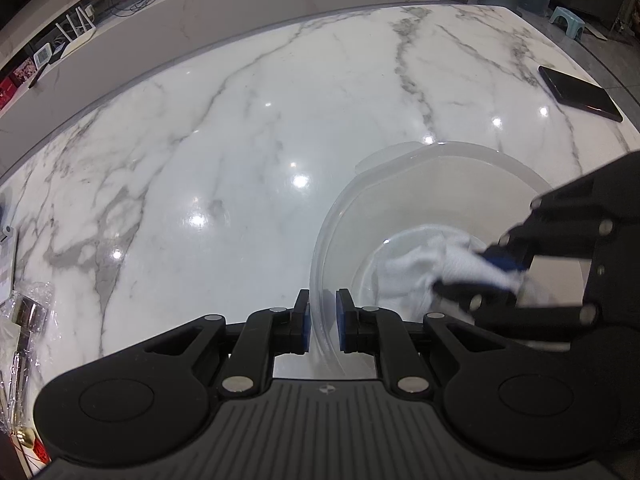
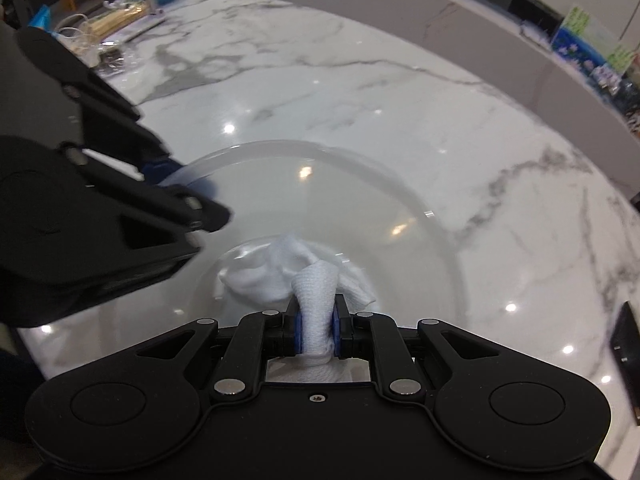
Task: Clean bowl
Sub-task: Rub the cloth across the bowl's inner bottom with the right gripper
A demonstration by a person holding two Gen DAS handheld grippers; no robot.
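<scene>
The clear plastic bowl [image 2: 320, 208] sat upright on the marble table [image 1: 240, 140], at about 4 o'clock in the left wrist view. The left gripper [image 1: 323, 322] had its jaws nearly closed on the near wall of the bowl, one blue pad outside and one inside, steadying it. The right gripper [image 2: 318, 330] had its jaws pinched tight on a bunched white cloth [image 2: 296, 268], whose loose end lay spread on the bowl's floor.

So the wiping seemed to be under way, with the cloth down on the bottom of the bowl. How much of the inside had been covered could not be judged: the plastic was see-through, and no dirt or wet streaks showed clearly. The walls and rim may have wanted passes yet, or may have had them.

The table was glossy white marble with grey veins, throwing back ceiling lights. A dark phone [image 1: 580, 94] lay at 2 o'clock in the left view, well apart from the bowl. Wrapped items in clear film [image 1: 24, 320] sat at 9 o'clock. Beyond the far edge ran a pale counter [image 1: 200, 4] with cables.
</scene>
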